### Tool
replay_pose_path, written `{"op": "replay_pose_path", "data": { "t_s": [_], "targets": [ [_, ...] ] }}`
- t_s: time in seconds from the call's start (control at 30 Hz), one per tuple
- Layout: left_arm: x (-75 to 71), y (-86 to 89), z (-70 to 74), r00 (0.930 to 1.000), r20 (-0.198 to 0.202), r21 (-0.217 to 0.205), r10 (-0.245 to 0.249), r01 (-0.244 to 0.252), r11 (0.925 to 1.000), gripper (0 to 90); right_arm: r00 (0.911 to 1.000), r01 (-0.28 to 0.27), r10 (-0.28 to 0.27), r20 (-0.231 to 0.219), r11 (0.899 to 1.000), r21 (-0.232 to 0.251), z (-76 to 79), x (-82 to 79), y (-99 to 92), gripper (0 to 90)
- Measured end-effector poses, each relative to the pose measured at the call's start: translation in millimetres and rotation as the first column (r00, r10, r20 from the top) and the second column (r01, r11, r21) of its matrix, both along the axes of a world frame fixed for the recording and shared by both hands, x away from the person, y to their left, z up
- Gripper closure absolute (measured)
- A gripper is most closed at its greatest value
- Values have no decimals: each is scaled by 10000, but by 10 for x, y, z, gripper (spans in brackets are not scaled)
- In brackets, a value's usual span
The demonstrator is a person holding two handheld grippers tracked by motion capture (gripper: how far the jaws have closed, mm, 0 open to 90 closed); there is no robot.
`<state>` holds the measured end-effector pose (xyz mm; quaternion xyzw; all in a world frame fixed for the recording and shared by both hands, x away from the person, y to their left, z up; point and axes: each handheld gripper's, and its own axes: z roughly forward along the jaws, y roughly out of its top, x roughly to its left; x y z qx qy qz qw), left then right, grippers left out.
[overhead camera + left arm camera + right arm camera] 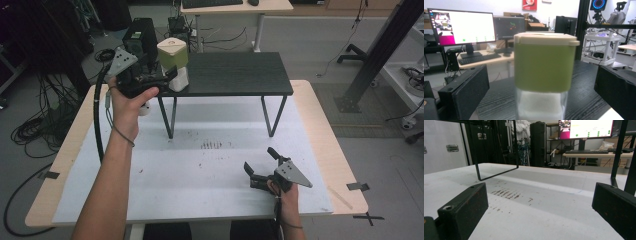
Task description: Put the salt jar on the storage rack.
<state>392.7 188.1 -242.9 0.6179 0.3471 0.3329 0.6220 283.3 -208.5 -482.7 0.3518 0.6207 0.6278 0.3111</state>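
We have the green-lidded jar (173, 64) standing on the left end of the black shelf (235, 75), between the released left tongs (167, 76). Next we back those tongs away cleanly. Right tongs (260, 162) rest spread over the desk (200, 170).

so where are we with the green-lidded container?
Done: the container stands upright on the black shelf's left end. In hand: the left gripper has its jaws wide open either side of it, pads clear. Left: probably backing that gripper away. The right gripper hangs open over the white table.
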Motion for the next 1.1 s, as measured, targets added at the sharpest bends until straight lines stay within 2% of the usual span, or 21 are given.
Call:
{"op": "replay_pose_path", "data": {
  "t_s": [0.4, 0.6, 0.83, 1.1],
  "targets": [
    [-341, 88, -199, 10000, -25, 105, 94, -94, 9999, 2, 10000, 5, -5, 20, 10000, -40, 0, -1, 2, 1],
    [-506, 67, -354, 9999, 11, 345, 135, -136, 9993, 2, 10000, 3, -3, 29, 10000, -45, 0, 0, 4, 1],
    [-692, 50, -530, 9996, 136, 446, 227, -233, 9987, 4, 10000, 14, -14, -41, 10000, -50, 1, 3, 5, 1],
    [-831, 66, -768, 9990, 152, 428, 430, -436, 9981, 5, 10000, 39, -40, -86, 10000, -49, 2, 5, 4, 1]
  ]
}}
